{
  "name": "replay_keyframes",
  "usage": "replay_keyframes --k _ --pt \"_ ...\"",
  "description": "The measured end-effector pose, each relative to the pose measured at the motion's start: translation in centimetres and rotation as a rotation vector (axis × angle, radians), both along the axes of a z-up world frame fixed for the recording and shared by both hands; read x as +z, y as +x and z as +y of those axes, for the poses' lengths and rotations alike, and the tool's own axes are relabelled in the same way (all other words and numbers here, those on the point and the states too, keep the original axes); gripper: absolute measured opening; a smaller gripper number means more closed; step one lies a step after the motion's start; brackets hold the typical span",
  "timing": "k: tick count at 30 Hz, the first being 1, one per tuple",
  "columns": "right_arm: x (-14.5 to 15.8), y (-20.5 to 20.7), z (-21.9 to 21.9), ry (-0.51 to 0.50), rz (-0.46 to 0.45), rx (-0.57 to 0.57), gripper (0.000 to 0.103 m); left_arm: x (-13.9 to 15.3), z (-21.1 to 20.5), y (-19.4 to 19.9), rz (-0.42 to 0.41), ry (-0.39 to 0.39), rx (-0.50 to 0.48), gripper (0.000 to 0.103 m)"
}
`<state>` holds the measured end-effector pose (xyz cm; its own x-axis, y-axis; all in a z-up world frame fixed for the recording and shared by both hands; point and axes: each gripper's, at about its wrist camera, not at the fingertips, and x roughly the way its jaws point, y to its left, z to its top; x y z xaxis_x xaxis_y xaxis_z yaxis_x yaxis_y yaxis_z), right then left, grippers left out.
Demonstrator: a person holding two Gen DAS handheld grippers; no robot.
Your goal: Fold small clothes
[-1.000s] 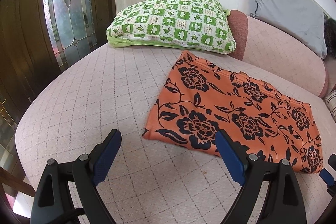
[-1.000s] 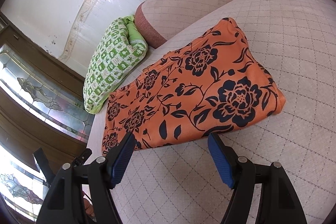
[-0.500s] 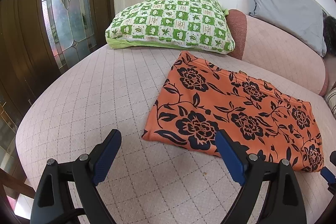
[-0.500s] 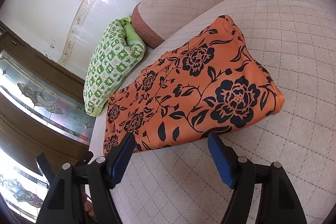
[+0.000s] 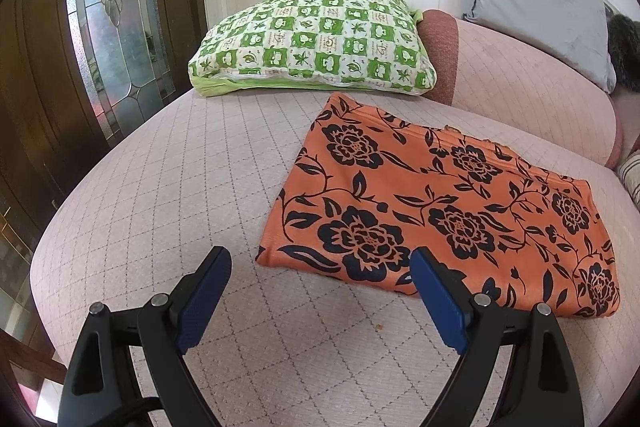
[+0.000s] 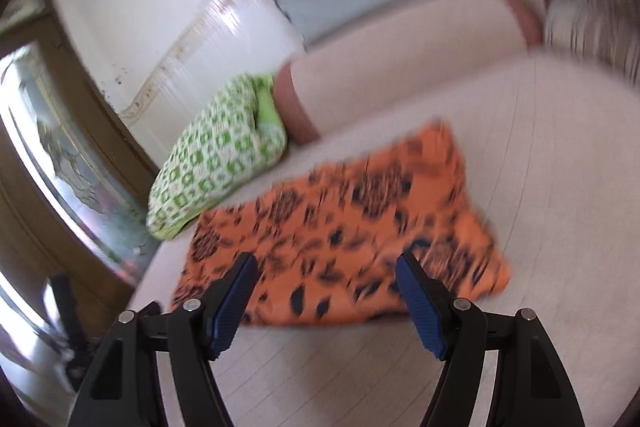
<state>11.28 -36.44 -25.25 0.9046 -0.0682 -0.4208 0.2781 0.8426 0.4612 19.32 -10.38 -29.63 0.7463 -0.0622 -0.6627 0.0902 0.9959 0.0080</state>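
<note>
An orange garment with black flowers (image 5: 436, 203) lies folded flat on the pink quilted cushion (image 5: 180, 187). My left gripper (image 5: 320, 259) is open and empty, just in front of the garment's near left corner. The garment also shows in the right wrist view (image 6: 352, 227), blurred by motion. My right gripper (image 6: 326, 267) is open and empty, over the garment's near edge.
A green checked pillow (image 5: 316, 43) lies behind the garment. A grey pillow (image 5: 536, 3) leans on the backrest (image 5: 520, 83). A glass-panelled wooden door (image 5: 112, 27) stands left of the cushion's rounded edge. A striped cloth (image 5: 632, 175) lies at far right.
The right wrist view has swung and pulled back fast, now blurred, with the garment smaller and lower. The left gripper has shifted slightly; the garment has not moved.
</note>
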Motion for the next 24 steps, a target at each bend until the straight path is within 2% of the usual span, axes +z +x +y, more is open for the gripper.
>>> replay_keyframes --k 2,4,6,9,13,20,24 --pt "0.9 -0.7 0.5 -0.092 -0.056 -0.038 0.08 0.0 -0.2 0.0 0.0 0.001 -0.006 0.091" --pt "1.7 -1.3 0.9 -0.156 -0.085 -0.084 0.092 0.0 -0.4 0.0 0.0 0.003 -0.012 0.091" --pt "1.9 -1.0 0.7 -0.167 -0.047 -0.084 0.095 0.0 -0.7 0.0 0.0 0.005 -0.017 0.091" --pt "1.2 0.1 -0.6 -0.063 0.048 -0.026 0.095 0.0 -1.0 -0.1 -0.002 0.007 -0.026 0.091" --pt "-0.3 0.9 -2.0 0.066 0.102 -0.001 0.095 -0.1 -1.4 -0.2 -0.003 0.017 -0.039 0.091" --pt "-2.0 1.5 -2.4 0.135 0.166 0.007 0.095 -0.2 -1.3 -0.1 0.002 0.014 -0.038 0.091" --pt "-2.3 1.9 -2.4 0.143 0.186 0.018 0.095 -0.2 -1.3 0.0 0.007 0.015 -0.04 0.091"
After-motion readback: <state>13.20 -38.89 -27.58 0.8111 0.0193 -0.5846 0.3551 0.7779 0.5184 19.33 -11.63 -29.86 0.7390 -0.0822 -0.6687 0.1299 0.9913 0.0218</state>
